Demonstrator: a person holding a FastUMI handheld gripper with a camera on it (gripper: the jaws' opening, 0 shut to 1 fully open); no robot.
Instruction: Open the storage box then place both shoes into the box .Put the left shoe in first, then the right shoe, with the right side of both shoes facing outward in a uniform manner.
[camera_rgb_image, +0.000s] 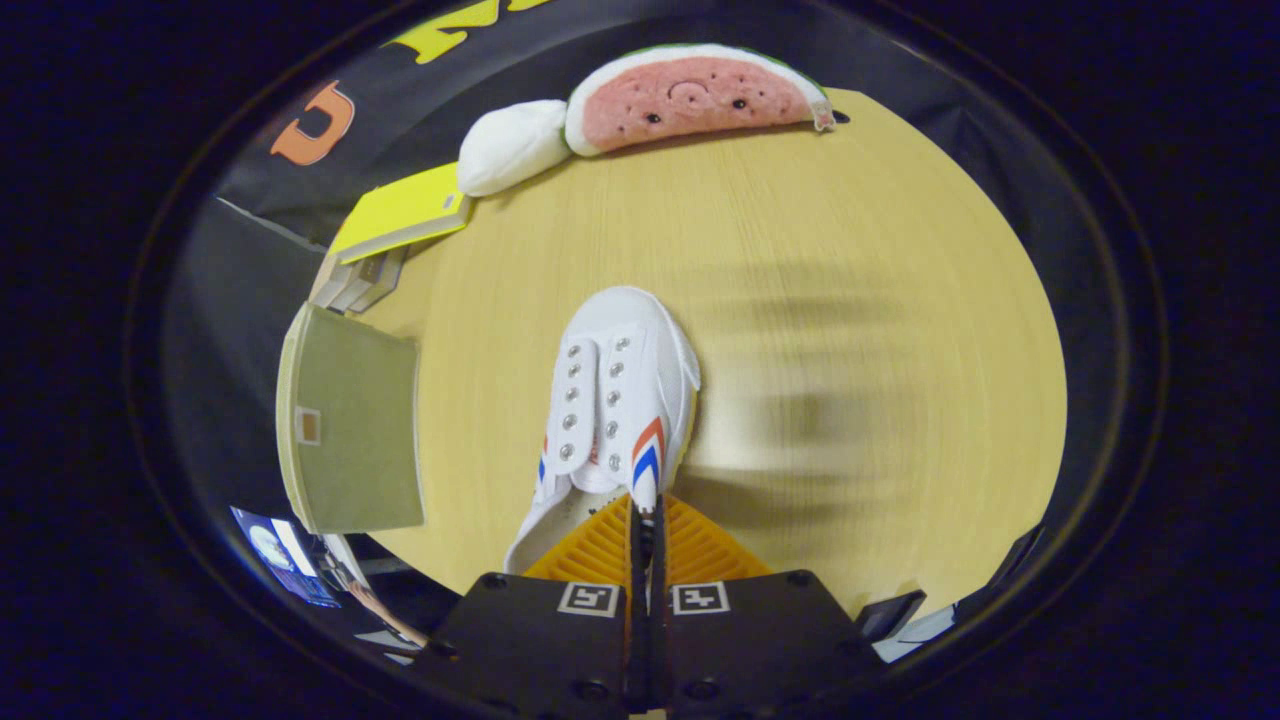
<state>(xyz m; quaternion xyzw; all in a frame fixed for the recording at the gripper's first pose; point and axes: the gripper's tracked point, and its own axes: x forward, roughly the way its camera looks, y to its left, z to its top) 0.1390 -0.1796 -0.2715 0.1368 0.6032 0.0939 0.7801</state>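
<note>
A white canvas shoe (620, 380) with metal eyelets and red and blue chevrons on its side points its toe away from me, over the wooden table (850, 250). My gripper (646, 512) is shut on the rim of the shoe's opening at its right side; both fingers pinch the thin wall with almost no gap. The heel is hidden behind the fingers. A blurred shadow lies on the table to the right of the shoe. To the left of the shoe stands the olive-green storage box (350, 430) with pale edges; I cannot tell whether it is open.
A stack of books with a yellow one (405, 212) on top lies beyond the box. At the table's far edge rest a white plush (512, 145) and a watermelon-slice plush (690, 95). Dark objects (890, 612) sit near the table's edge at my right.
</note>
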